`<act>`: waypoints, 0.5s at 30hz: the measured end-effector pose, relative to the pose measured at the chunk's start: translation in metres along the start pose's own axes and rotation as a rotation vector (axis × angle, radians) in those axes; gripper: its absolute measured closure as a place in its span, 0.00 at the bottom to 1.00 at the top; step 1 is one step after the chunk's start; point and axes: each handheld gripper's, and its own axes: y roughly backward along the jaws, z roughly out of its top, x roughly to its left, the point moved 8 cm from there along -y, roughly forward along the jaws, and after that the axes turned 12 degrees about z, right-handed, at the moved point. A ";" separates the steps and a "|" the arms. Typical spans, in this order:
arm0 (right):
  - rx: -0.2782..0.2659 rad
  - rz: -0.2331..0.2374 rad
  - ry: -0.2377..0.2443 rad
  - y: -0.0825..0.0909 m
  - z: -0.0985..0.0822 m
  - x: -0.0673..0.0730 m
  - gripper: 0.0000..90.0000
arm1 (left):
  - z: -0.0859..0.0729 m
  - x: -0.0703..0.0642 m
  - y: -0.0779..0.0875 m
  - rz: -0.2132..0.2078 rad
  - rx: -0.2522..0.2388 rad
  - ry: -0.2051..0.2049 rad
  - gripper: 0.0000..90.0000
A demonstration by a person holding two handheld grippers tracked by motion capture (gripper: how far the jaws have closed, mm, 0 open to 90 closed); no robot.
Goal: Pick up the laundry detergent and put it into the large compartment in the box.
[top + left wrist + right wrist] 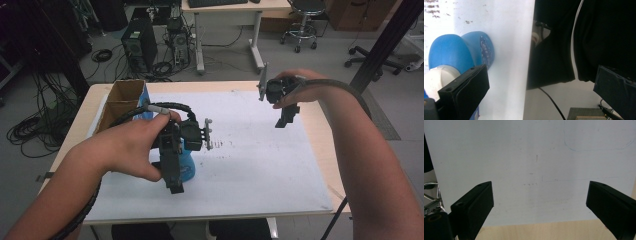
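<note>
Both grippers (pixel 175 187) (pixel 286 121) aloft (fingers (pixel 474 205) wide apart)

A wooden table (pixel 320 125) carries a white sheet (pixel 260 165). A blue bottle (pixel 189 165) lies on the sheet, and an open cardboard box (pixel 122 100) stands at the far left. On the floor behind are computer towers (pixel 140 42), cables (pixel 30 130), a desk (pixel 230 10) and a stool (pixel 302 25).

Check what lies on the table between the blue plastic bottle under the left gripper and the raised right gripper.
Nothing stands between the blue plastic bottle and the right gripper: in the high view that stretch is bare white sheet with faint scuff marks.
</note>
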 end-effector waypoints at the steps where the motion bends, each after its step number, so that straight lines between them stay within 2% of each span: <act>1: 0.002 0.001 -0.001 0.000 -0.001 0.000 0.09 | 0.000 0.000 0.000 -0.002 -0.002 0.001 0.00; 9: 0.003 -0.002 -0.008 -0.003 -0.004 -0.001 0.09 | 0.000 0.001 -0.003 0.000 0.008 -0.001 0.00; 15: 0.011 0.005 -0.009 -0.005 -0.005 0.000 0.09 | -0.001 0.001 0.001 0.012 0.009 0.007 0.00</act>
